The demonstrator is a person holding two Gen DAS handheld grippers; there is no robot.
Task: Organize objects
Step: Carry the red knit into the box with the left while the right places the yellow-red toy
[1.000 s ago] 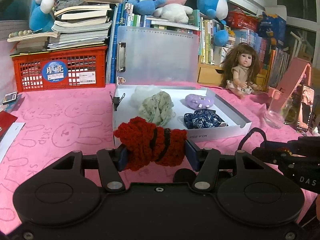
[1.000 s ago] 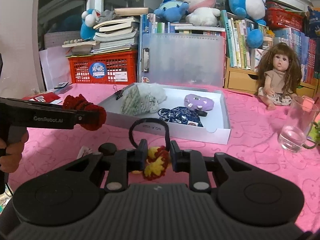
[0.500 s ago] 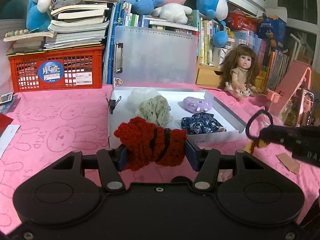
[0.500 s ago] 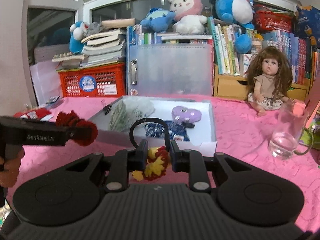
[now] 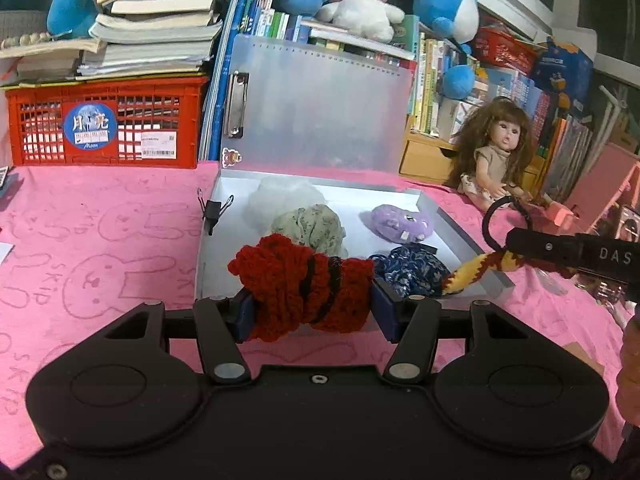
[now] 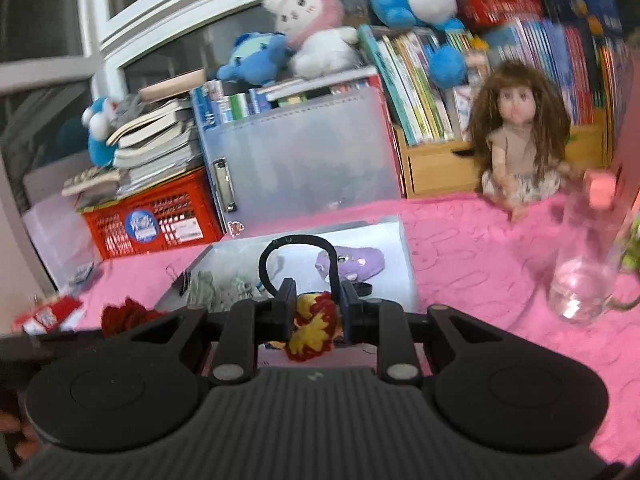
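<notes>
The left hand-held gripper (image 5: 312, 304) is closed on a red knitted hair tie (image 5: 304, 294), which is pressed between both blue pads and is wrapped by two thin dark bands. It is held above the pink tabletop (image 5: 100, 248), just before the near wall of a shallow white box (image 5: 208, 256). A black binder clip (image 5: 212, 212) is fixed on the left wall of this box.

Inside the box, a pale green hair tie (image 5: 310, 228) is seen near the middle, with a whitish one (image 5: 280, 200) behind it. A purple toy (image 5: 400, 224) lies toward the right side, and a dark blue patterned hair tie (image 5: 412, 274) is placed at the near right corner.

The right hand-held gripper (image 6: 316, 314) is closed narrowly on a yellow and red knitted hair tie (image 6: 314, 328), whose black elastic loop (image 6: 296, 246) stands up above the fingers. In the left wrist view this piece (image 5: 476, 272) is seen hanging over the right wall of the box, near the dark blue one.

Behind the box, a translucent folder (image 5: 324, 104) stands upright, with a red basket (image 5: 104, 124) to its left, carrying books. A doll (image 5: 492, 152) sits at the right, and a glass mug (image 6: 584, 264) stands on the tabletop near it. The right wrist view is somewhat blurred.
</notes>
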